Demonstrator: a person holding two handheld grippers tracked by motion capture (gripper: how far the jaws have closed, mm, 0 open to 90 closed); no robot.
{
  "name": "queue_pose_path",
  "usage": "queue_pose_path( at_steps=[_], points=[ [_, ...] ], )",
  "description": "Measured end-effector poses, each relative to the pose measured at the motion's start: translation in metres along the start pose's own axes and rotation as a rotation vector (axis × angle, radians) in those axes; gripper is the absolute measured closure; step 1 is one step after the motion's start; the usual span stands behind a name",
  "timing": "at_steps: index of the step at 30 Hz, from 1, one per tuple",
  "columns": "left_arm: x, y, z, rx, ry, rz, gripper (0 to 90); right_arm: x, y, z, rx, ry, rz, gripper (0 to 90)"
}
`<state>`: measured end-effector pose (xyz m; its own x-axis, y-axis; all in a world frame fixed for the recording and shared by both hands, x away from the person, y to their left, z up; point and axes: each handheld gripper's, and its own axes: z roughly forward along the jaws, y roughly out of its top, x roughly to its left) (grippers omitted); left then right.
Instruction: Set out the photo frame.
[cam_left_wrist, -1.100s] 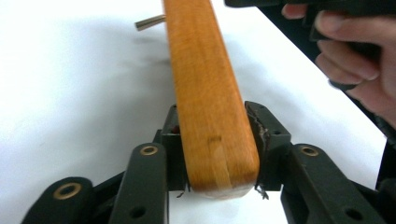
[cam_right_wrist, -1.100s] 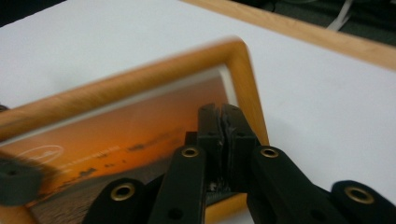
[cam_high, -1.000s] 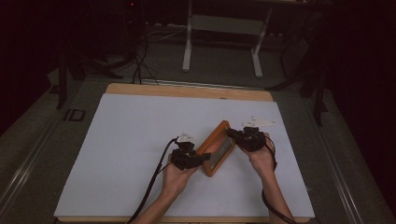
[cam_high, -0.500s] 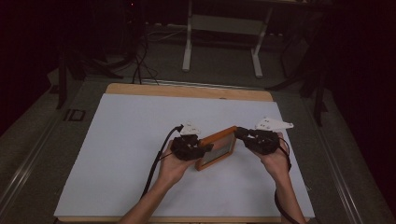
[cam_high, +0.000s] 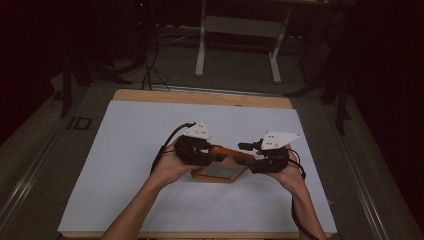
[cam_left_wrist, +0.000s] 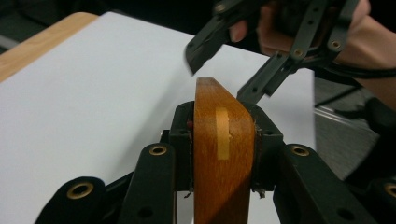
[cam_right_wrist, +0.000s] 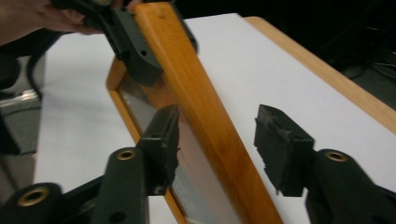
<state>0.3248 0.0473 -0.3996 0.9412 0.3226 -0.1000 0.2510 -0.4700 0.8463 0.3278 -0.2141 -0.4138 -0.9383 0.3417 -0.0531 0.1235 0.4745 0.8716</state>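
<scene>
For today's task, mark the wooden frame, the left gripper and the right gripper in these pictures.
wooden frame (cam_left_wrist: 223, 154): left gripper view, its clamped edge.
left gripper (cam_high: 216, 156): high view, between its fingertips.
right gripper (cam_right_wrist: 217, 149): right gripper view, between its open fingertips.

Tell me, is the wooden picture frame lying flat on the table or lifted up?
Lifted up and tilted. The left gripper clamps the wooden frame's edge, holding it above the white table cover.

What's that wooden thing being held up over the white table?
On the white sheet, near its middle, the left gripper is shut on a wooden frame. It is the one orange-brown thing there, a flat rectangle with a grey glassy pane.
</scene>
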Motion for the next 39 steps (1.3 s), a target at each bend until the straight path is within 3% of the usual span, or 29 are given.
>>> queue_pose_path(
  at_steps=[5, 9, 12, 16, 17, 19, 22, 27, 28, 30, 32, 35, 39],
  points=[
    [-0.003, -0.001, 0.004, 0.016, -0.037, 0.048, 68.8, 0.003, 0.002, 0.007, 0.027, 0.043, -0.030, 46.9],
    [-0.004, -0.001, 0.007, 0.023, -0.040, 0.068, 68.7, 0.007, 0.002, 0.016, 0.057, 0.101, -0.061, 58.0],
    [-0.003, -0.004, 0.007, 0.004, -0.046, 0.066, 68.0, 0.007, 0.002, 0.016, 0.054, 0.106, -0.079, 60.8],
    [-0.001, -0.006, 0.005, -0.047, -0.048, 0.028, 57.4, 0.009, 0.001, 0.013, 0.059, 0.100, -0.108, 65.4],
    [0.001, -0.009, 0.001, -0.092, -0.031, 0.001, 54.4, 0.010, 0.002, 0.012, 0.064, 0.094, -0.114, 66.4],
    [0.002, -0.015, -0.004, -0.119, -0.002, -0.015, 50.8, 0.011, 0.002, 0.011, 0.069, 0.089, -0.117, 67.6],
    [0.005, -0.031, -0.015, -0.161, 0.033, -0.051, 42.7, 0.009, 0.000, 0.008, 0.066, 0.083, -0.112, 68.3],
    [0.018, -0.068, -0.024, -0.221, 0.059, -0.171, 32.6, 0.006, -0.005, 0.004, 0.046, 0.080, -0.092, 68.5],
    [0.018, -0.068, -0.024, -0.221, 0.059, -0.171, 32.4, 0.005, -0.006, 0.003, 0.043, 0.078, -0.088, 68.5],
    [0.025, -0.089, -0.020, -0.233, 0.046, -0.243, 31.6, 0.005, -0.006, 0.003, 0.043, 0.077, -0.085, 68.5],
    [0.027, -0.101, -0.013, -0.230, 0.027, -0.279, 31.8, 0.004, -0.007, 0.003, 0.036, 0.077, -0.083, 68.5],
    [0.027, -0.109, 0.001, -0.204, 0.002, -0.289, 33.3, 0.003, -0.008, 0.003, 0.034, 0.077, -0.079, 68.5],
    [0.020, -0.108, 0.022, -0.168, -0.010, -0.258, 40.3, 0.003, -0.009, 0.002, 0.028, 0.074, -0.076, 68.5]
  ],
)
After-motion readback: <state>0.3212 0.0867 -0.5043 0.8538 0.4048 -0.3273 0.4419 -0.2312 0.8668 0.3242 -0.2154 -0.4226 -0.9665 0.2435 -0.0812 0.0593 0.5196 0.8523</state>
